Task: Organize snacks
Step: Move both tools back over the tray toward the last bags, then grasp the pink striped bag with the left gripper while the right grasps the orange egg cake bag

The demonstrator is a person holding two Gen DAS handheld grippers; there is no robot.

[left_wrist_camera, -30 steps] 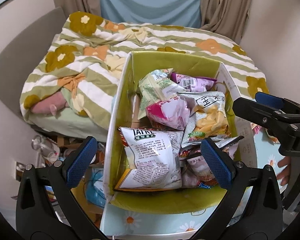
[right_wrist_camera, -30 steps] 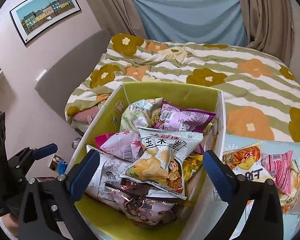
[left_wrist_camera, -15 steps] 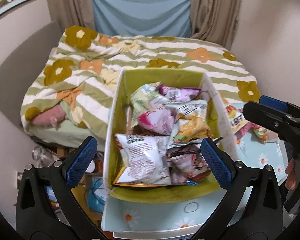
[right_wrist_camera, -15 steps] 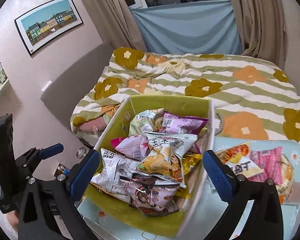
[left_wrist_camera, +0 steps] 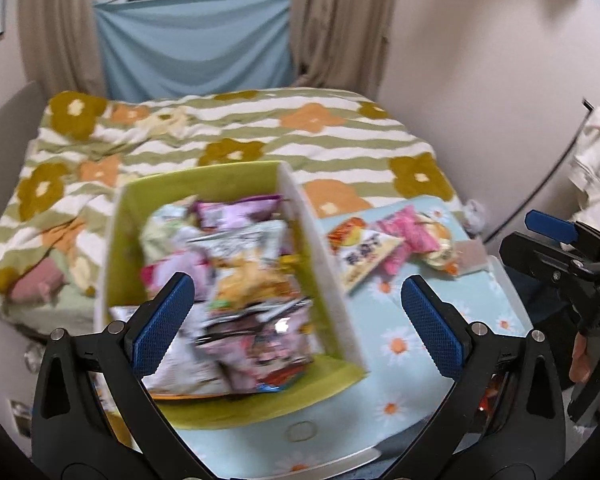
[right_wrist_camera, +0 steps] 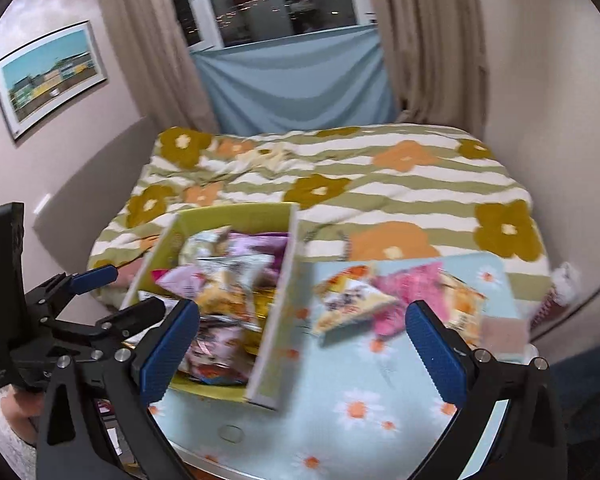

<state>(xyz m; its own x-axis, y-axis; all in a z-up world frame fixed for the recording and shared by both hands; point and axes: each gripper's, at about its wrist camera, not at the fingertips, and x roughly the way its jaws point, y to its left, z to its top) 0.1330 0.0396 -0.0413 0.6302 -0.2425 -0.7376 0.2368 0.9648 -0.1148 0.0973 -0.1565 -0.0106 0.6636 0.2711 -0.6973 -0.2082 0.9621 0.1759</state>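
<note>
Two pairs of my fingers, both spread wide and holding nothing, hang above the daisy-print desk [right_wrist_camera: 340,392]. My right gripper [right_wrist_camera: 302,344] frames the loose snack packets [right_wrist_camera: 384,300], which lie just ahead of it and a little to its right, on the bare half of the desk. My left gripper [left_wrist_camera: 298,324] sits over the green box [left_wrist_camera: 236,178], already heaped with bags. The front packet, the yellow-and-white bag [right_wrist_camera: 350,306], lies with its long axis slanting toward the box wall. My right side looks nearer for the next pick. Beyond lies the flowered bed [right_wrist_camera: 380,184].
</note>
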